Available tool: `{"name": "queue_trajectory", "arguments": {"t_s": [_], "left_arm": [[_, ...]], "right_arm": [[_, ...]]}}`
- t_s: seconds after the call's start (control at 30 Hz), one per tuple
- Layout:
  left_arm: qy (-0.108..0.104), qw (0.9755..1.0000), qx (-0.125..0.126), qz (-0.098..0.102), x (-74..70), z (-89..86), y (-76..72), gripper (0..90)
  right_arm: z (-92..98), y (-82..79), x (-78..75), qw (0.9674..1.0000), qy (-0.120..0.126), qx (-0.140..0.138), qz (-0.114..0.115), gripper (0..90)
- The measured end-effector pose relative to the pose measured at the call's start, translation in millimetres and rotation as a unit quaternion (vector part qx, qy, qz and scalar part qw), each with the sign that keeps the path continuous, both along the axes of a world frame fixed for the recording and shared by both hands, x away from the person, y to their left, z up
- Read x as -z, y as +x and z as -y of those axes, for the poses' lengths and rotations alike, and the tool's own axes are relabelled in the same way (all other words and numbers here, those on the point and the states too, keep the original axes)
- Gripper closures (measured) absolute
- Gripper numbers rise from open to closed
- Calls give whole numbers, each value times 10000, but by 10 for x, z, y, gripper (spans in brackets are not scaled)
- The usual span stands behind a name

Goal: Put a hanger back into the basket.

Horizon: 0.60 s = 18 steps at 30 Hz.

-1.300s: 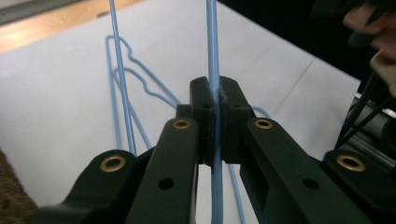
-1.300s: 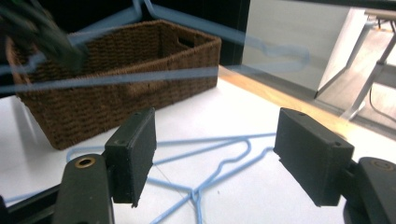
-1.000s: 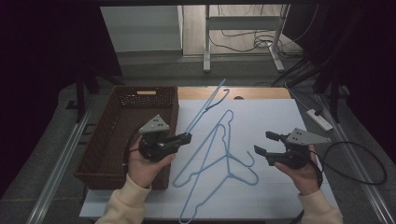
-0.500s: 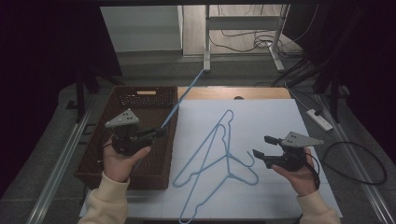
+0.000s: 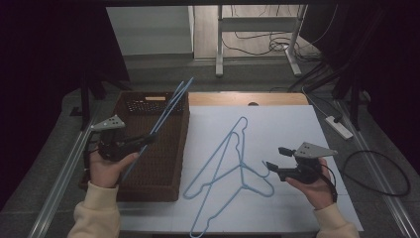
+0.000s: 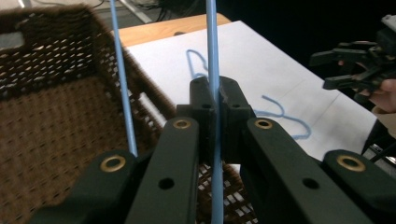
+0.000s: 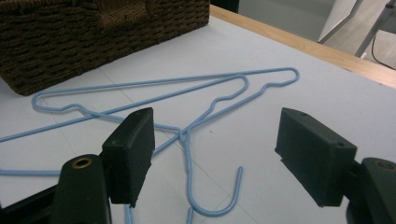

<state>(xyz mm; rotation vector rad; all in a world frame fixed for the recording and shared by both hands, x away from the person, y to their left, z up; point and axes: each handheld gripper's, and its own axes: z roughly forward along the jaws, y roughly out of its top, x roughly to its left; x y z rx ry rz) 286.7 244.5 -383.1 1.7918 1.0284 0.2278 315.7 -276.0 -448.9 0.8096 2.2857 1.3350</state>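
Cream knitted sleeves (image 5: 96, 218) with ribbed cuffs are covering both forearms at the bottom of the high view. The left gripper (image 5: 148, 139) and right gripper (image 5: 275, 157) are showing matte black bodies, each carrying a grey three-cornered plate (image 5: 108, 123) on top. Brass-ringed rivets (image 6: 181, 124) are dotting the black jaw arms, and a black cable (image 5: 376, 173) is looping at the right edge.
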Motion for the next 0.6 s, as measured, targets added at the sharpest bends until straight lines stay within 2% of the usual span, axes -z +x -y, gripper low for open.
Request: {"name": "queue_trajectory", "arguments": {"t_s": [0.1,0.23,0.5,0.53,0.6], "left_arm": [[-1,10000,-39,-88,57,-90,39,864],[-30,9997,38,-224,128,-183,94,865],[62,9987,80,-493,251,-317,198,864],[53,9986,123,-504,261,-334,206,864],[-94,9981,223,-565,277,-410,234,864]], "right_arm": [[-4,1,13,10000,-16,2,-15,289],[-12,2,24,10000,-41,-9,-32,288],[-6,-2,16,10000,-49,29,-33,287],[-1,2,19,10000,-64,39,-34,287],[3,9,27,9999,-79,61,-63,287]]}}
